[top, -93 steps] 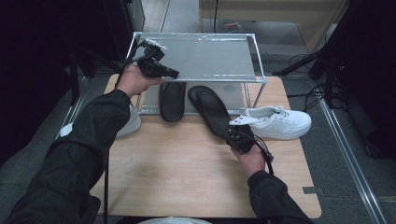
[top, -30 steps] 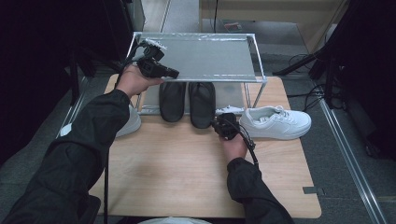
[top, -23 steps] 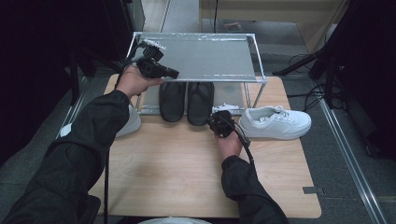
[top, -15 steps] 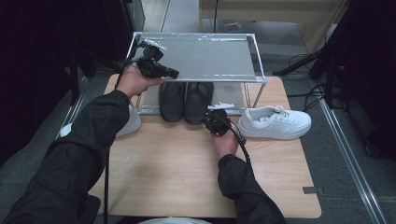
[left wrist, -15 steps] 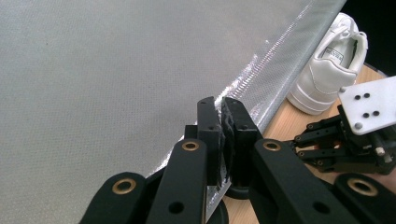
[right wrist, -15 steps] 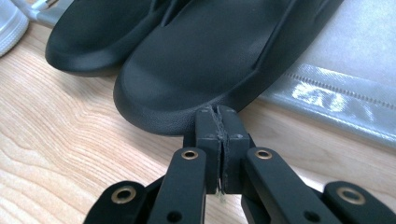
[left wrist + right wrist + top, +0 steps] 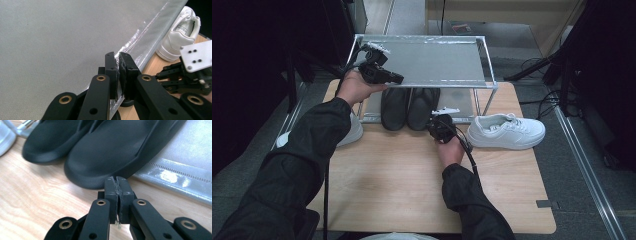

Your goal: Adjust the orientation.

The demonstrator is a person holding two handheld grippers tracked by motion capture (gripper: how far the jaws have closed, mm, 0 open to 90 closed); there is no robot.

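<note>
- Right gripper [image 7: 438,126] sits with its jaws pressed together and nothing between them, its tips right at the heel of the right-hand black sandal [image 7: 422,108]; whether they touch it cannot be told.
- Left gripper [image 7: 398,79] is held at the left end of the metal rack [image 7: 432,85], its jaws closed on the thin front edge of the rack's top shelf, as the left gripper view shows [image 7: 118,65].
- Both sandals are matte black with smooth, rounded soles and a thick rim; the right-hand one lies beside the left black sandal [image 7: 394,107], the two side by side and touching along their length.
- They lie under the rack's top shelf, toes pointing toward the far edge of the wooden table [image 7: 392,180], heels just past the front edge of the rack's low silver shelf.
- A white sneaker [image 7: 507,132] stands near the table's right edge, just right of the rack's front right leg, and another white shoe [image 7: 352,131] shows at the left edge, partly hidden by the left sleeve.
- From the right gripper view come the close details: the closed pads [image 7: 111,186] low over the wood, the sandal's heel [image 7: 110,150] overhanging the shiny silver shelf.
- From the left gripper view come the rack's grey mesh top up close and, beyond its edge, the sneaker's open heel and the right gripper's grey plate.
- From the high view comes the whole layout: both arms in dark sleeves and the cables trailing from the grippers.
</note>
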